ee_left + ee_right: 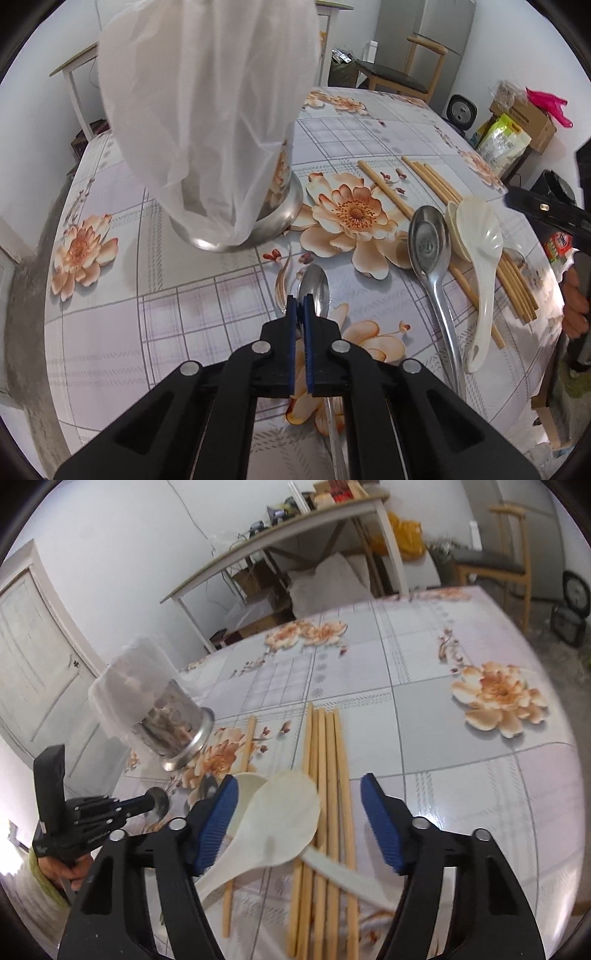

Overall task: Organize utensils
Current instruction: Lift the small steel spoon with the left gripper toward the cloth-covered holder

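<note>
My left gripper (301, 314) is shut on a small metal spoon (316, 288) at its neck; the bowl sticks out past the fingertips over the flowered tablecloth (166, 314). Behind it stands a metal utensil holder (280, 218) draped in a white plastic bag (207, 110). To the right lie a large metal spoon (430, 240), white plastic spoons (480, 240) and wooden chopsticks (432, 181). My right gripper (299, 812) is open just above a white spoon (284, 819), which lies between its jaws beside the chopsticks (328, 775). The left gripper (147, 805) shows at the left.
A single chopstick (384, 188) lies apart, towards the holder. A wooden chair (406, 74) stands beyond the table's far edge. Boxes and bags (517, 125) sit off to the right. A side table (277, 542) and a door (37, 646) are behind.
</note>
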Tool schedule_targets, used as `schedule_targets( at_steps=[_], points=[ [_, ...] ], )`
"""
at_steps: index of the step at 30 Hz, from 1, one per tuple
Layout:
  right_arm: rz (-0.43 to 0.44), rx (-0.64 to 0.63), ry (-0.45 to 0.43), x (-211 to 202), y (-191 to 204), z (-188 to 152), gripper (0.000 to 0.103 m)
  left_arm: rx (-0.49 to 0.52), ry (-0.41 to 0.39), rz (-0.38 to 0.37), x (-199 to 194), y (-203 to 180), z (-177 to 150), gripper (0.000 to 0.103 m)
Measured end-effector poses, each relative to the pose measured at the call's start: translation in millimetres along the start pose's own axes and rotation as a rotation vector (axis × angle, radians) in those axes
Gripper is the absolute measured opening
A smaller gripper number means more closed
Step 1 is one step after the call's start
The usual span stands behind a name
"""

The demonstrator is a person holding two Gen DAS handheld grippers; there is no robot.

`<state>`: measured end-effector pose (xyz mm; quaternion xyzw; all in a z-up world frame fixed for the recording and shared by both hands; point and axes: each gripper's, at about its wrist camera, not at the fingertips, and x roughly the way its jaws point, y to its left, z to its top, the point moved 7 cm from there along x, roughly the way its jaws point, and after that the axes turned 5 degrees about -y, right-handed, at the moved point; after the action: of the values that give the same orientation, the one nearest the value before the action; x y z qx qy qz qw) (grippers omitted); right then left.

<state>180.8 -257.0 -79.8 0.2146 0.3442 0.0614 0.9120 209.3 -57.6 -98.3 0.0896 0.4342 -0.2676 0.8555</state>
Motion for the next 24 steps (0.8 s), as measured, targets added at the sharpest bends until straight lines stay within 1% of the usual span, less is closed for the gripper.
schedule_targets(
  at_steps=[1,3,5,8,11,13,14,15,17,18,19,24],
  points=[
    [0.011,0.010,0.012,4,-2,0,0.059,-0.008,-0.003,-0.003,-1,1,-1,0.003],
    [0.049,0.019,0.040,12,-2,-1,0.058,-0.023,-0.008,-0.010,-2,3,-2,0.003],
    [0.055,0.011,0.071,19,-3,-4,0.057,-0.035,-0.013,-0.020,-4,4,-4,0.002],
    [0.074,0.009,0.096,24,-3,-8,0.051,-0.050,-0.022,-0.031,-6,7,-6,0.002],
    [0.094,0.013,0.115,29,-3,-9,0.041,-0.061,-0.030,-0.037,-8,10,-6,0.002],
    [0.105,0.019,0.127,31,-4,-10,0.026,-0.067,-0.036,-0.038,-9,12,-7,0.002],
    [0.110,0.023,0.130,31,-4,-11,0.021,-0.071,-0.039,-0.039,-10,13,-7,0.002],
    [0.117,0.031,0.135,31,-5,-11,0.013,-0.075,-0.044,-0.042,-11,14,-8,0.002],
    [0.135,0.039,0.129,29,-4,-10,0.009,-0.078,-0.054,-0.043,-14,15,-8,0.002],
    [0.140,0.038,0.123,27,-3,-9,0.005,-0.077,-0.057,-0.041,-14,16,-8,0.002],
    [0.147,0.036,0.116,24,0,-8,0.002,-0.079,-0.060,-0.040,-15,16,-8,0.001],
    [0.159,0.015,0.078,4,14,-2,0.001,-0.088,-0.085,-0.039,-26,18,-7,0.001]
  ],
)
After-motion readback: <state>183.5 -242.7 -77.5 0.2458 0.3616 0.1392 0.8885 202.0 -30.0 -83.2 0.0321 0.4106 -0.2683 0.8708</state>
